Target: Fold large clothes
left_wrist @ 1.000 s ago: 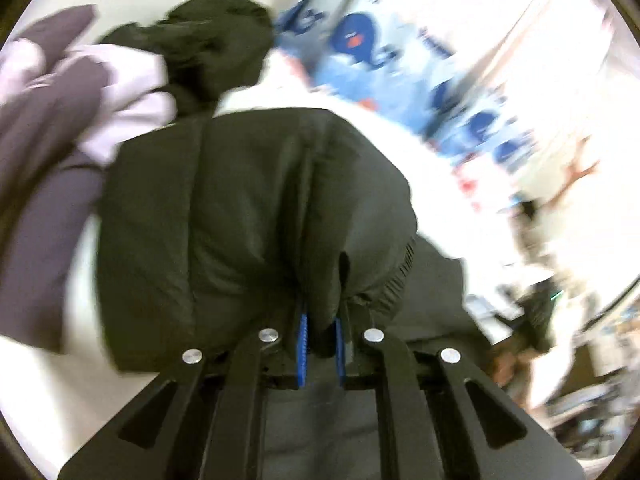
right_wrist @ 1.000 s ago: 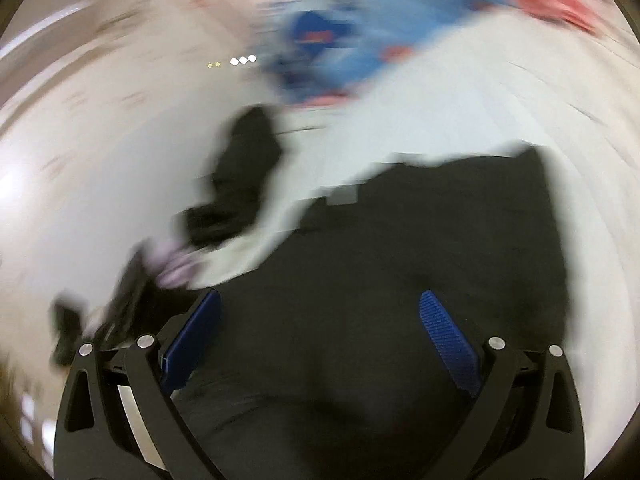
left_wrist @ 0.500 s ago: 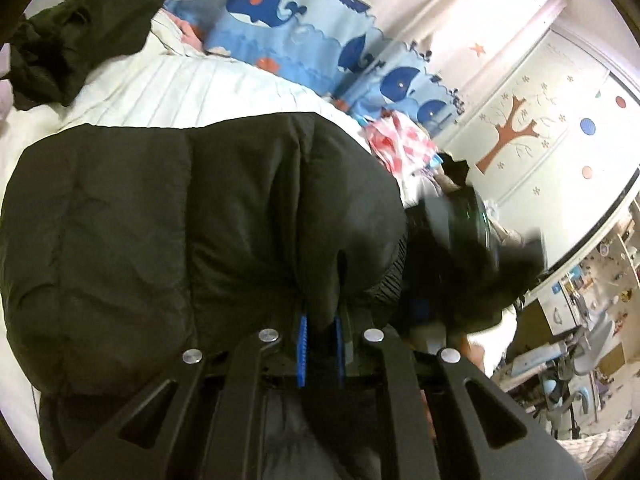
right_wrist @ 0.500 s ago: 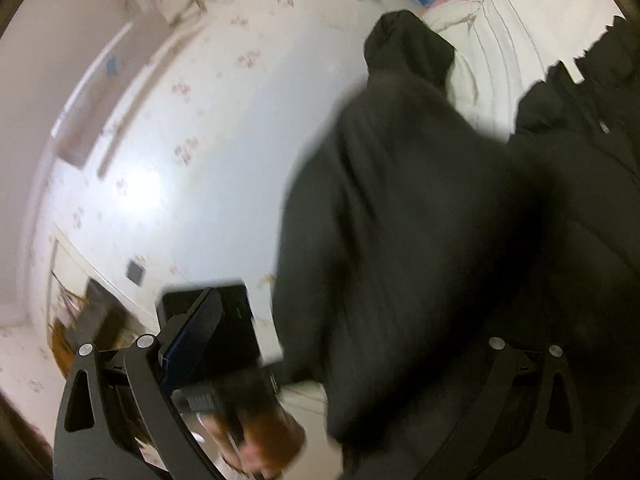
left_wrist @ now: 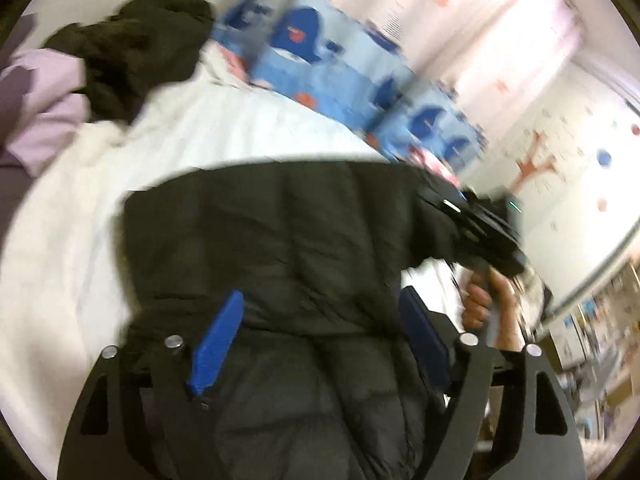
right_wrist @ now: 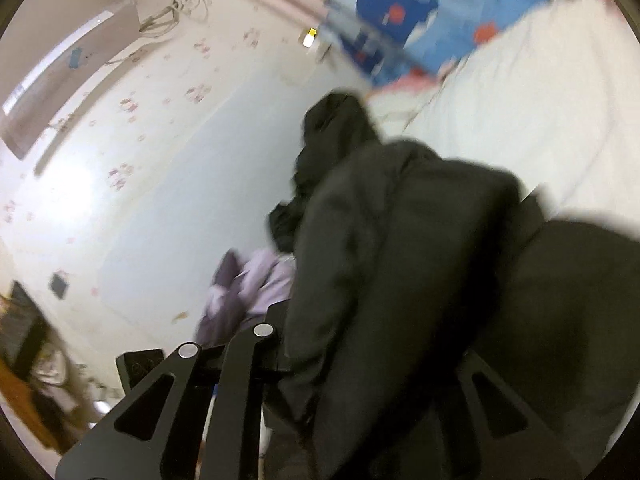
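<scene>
My left tongs (left_wrist: 320,344) stand open over the black puffer jacket (left_wrist: 288,240) at lower centre. Right tongs (right_wrist: 360,360): jacket-covered, state unknowable. It looks bulky, soft, slippery; I'd pinch a seam.

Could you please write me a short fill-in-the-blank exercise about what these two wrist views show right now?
1. The puffy quilted jacket lying between the left tool's blue pads is ____ in colour.
2. The left tool's jaws stand ____.
3. The jacket rests on a ____ quilted bedspread.
4. The blue curtain behind the bed is printed with ____.

Missing words: black; open; white; whales
</scene>
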Action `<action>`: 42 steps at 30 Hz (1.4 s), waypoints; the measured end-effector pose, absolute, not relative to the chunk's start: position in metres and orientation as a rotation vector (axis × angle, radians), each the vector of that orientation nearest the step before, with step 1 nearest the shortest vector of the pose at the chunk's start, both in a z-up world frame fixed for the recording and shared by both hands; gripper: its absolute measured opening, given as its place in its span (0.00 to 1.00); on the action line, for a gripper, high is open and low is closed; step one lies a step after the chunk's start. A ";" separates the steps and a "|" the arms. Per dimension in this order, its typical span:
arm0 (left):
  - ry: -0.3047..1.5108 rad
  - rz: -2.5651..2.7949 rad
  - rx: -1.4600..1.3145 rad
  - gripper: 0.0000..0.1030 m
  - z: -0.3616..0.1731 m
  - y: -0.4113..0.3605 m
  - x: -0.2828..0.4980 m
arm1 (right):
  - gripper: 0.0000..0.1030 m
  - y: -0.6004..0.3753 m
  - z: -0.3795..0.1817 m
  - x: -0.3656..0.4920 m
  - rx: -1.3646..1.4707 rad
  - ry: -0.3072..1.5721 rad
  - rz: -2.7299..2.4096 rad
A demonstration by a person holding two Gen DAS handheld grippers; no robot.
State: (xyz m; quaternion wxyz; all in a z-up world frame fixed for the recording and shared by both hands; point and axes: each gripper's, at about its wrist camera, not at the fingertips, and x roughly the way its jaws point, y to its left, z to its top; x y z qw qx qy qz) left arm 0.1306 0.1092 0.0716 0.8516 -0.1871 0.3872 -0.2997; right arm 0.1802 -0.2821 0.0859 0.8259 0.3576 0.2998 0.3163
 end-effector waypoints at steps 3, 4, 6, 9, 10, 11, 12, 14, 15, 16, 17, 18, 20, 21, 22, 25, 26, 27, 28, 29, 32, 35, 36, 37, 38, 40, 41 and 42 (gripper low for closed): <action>0.812 -0.580 -0.452 0.77 0.063 0.120 0.148 | 0.14 -0.321 0.085 0.176 0.720 0.669 0.600; 0.817 -0.568 -0.459 0.77 0.058 0.117 0.157 | 0.14 -0.329 0.078 0.174 0.711 0.699 0.580; 0.840 -0.556 -0.454 0.78 0.047 0.104 0.179 | 0.14 -0.341 0.052 0.176 0.688 0.767 0.527; 0.909 -0.524 -0.427 0.78 0.016 0.079 0.205 | 0.13 -0.351 0.008 0.172 0.682 0.829 0.445; 0.945 -0.503 -0.424 0.78 0.003 0.071 0.216 | 0.12 -0.354 -0.006 0.171 0.691 0.838 0.420; 0.975 -0.475 -0.418 0.78 -0.009 0.066 0.225 | 0.12 -0.362 -0.022 0.169 0.716 0.845 0.388; 1.002 -0.450 -0.415 0.78 -0.020 0.062 0.233 | 0.12 -0.368 -0.035 0.168 0.737 0.854 0.369; 1.037 -0.413 -0.355 0.78 -0.038 0.052 0.240 | 0.12 -0.371 -0.064 0.166 0.729 0.909 0.333; 1.051 -0.390 -0.298 0.78 -0.047 0.047 0.245 | 0.12 -0.368 -0.078 0.163 0.709 0.942 0.325; 1.071 -0.380 -0.232 0.78 -0.059 0.041 0.250 | 0.12 -0.367 -0.087 0.161 0.707 0.964 0.328; 1.093 -0.385 -0.199 0.78 -0.069 0.038 0.253 | 0.12 -0.367 -0.093 0.161 0.720 0.971 0.336; 1.105 -0.384 -0.192 0.78 -0.074 0.038 0.255 | 0.12 -0.368 -0.094 0.158 0.729 0.962 0.340; 1.115 -0.357 -0.201 0.78 -0.070 0.040 0.255 | 0.12 -0.369 -0.083 0.154 0.736 0.910 0.361; 1.108 -0.348 -0.214 0.78 -0.062 0.041 0.251 | 0.12 -0.370 -0.079 0.149 0.726 0.895 0.362; 1.064 -0.367 -0.232 0.78 -0.048 0.042 0.244 | 0.12 -0.367 -0.071 0.150 0.714 0.889 0.355; 0.960 -0.353 -0.143 0.87 -0.027 0.040 0.238 | 0.12 -0.368 -0.075 0.155 0.681 0.956 0.335; 0.998 -0.309 -0.107 0.88 -0.036 0.040 0.247 | 0.13 -0.367 -0.076 0.159 0.688 0.976 0.332; 1.056 -0.297 -0.106 0.88 -0.049 0.041 0.254 | 0.14 -0.369 -0.080 0.160 0.706 0.988 0.332; 1.139 -0.301 -0.117 0.88 -0.068 0.043 0.261 | 0.17 -0.370 -0.081 0.161 0.734 0.983 0.336; 1.153 -0.300 -0.118 0.88 -0.075 0.044 0.261 | 0.19 -0.375 -0.080 0.158 0.764 0.973 0.345; 1.130 -0.308 -0.133 0.88 -0.067 0.048 0.249 | 0.29 -0.388 -0.073 0.149 0.781 0.963 0.314; 1.063 -0.329 -0.133 0.88 -0.048 0.049 0.236 | 0.40 -0.406 -0.052 0.136 0.758 0.925 0.196; 1.034 -0.333 -0.129 0.88 -0.038 0.048 0.233 | 0.43 -0.411 -0.040 0.129 0.731 0.888 0.130; 0.998 -0.341 -0.126 0.88 -0.026 0.047 0.232 | 0.45 -0.413 -0.026 0.123 0.703 0.841 0.079; 0.978 -0.348 -0.127 0.88 -0.017 0.047 0.234 | 0.47 -0.412 -0.009 0.115 0.676 0.765 0.070; 0.957 -0.359 -0.130 0.88 -0.011 0.043 0.241 | 0.60 -0.396 0.012 0.111 0.627 0.671 0.137; 0.965 -0.359 -0.129 0.88 -0.013 0.041 0.245 | 0.63 -0.379 0.020 0.114 0.566 0.658 0.186; 0.973 -0.360 -0.130 0.88 -0.017 0.040 0.248 | 0.70 -0.362 0.022 0.119 0.507 0.673 0.232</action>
